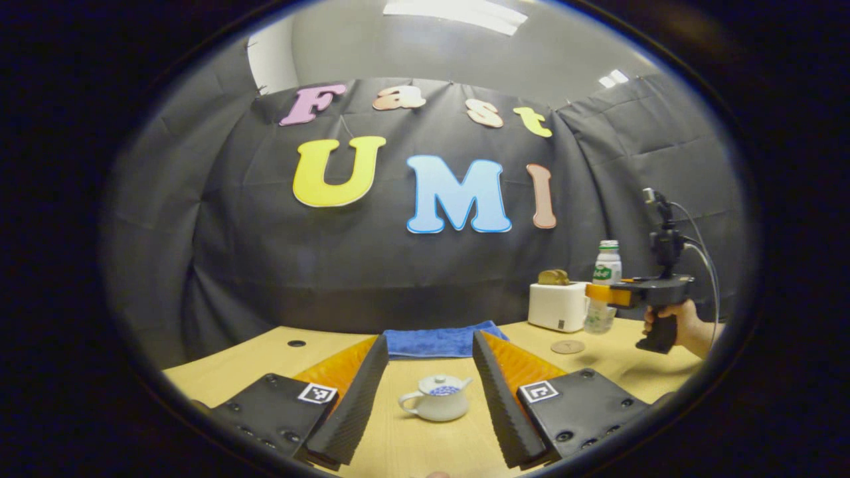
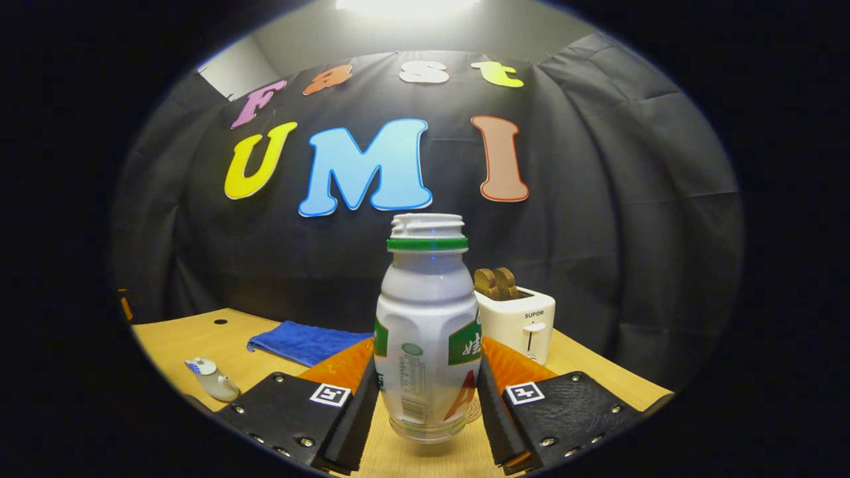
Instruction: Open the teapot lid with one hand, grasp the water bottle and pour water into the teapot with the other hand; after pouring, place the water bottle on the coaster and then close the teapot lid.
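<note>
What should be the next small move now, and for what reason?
Probably lower the left gripper onto the teapot lid and pinch its knob. The lid is on, the open fingers frame the pot without touching, and the right gripper already grips the uncapped water bottle, so pouring waits on the lid.

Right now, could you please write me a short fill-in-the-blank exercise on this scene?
1. The right tongs are shut on the water ____.
2. The teapot sits between the open left tongs, and its lid is ____.
3. Two slices of bread stand in the white ____.
4. The folded towel behind the teapot is ____ in colour.

Missing words: bottle; on; toaster; blue
</note>
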Motion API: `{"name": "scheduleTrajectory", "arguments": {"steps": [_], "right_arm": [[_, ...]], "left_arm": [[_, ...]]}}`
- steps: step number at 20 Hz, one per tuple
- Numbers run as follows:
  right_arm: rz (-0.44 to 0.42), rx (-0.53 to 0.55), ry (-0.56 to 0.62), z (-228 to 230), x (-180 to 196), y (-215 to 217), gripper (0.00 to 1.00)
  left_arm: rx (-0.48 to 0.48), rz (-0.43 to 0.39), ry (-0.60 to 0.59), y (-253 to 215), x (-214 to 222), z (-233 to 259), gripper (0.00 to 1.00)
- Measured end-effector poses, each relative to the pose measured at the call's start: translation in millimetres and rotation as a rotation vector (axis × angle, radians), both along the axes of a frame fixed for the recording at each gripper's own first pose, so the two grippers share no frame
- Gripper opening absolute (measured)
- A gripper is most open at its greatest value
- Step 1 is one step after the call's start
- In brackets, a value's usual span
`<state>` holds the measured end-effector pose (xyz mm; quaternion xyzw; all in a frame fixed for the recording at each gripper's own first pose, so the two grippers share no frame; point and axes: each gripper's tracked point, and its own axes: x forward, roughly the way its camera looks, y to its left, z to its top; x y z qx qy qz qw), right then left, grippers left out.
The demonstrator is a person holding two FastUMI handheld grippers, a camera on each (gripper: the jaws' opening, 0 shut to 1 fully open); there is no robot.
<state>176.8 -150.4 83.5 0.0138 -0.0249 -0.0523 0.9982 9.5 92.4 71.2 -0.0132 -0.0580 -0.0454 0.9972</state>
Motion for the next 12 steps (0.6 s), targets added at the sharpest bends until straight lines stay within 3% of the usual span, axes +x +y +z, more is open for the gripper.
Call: {"name": "scheduleTrajectory", "arguments": {"steps": [4,8,12], "right_arm": [[-0.056,-0.059,0.049,-24.1,44.9,-16.5,0.7],[-0.076,-0.097,0.089,-47.7,73.0,-21.5,0.7],[-0.092,-0.08,0.094,-55.5,83.5,-27.9,0.7]], "left_arm": [[-0.06,-0.012,-0.002,3.1,-27.2,-6.5,0.88],[-0.011,0.004,0.035,2.9,-24.3,-26.8,0.88],[-0.025,-0.011,0.037,-0.8,-20.3,-27.8,0.88]]}}
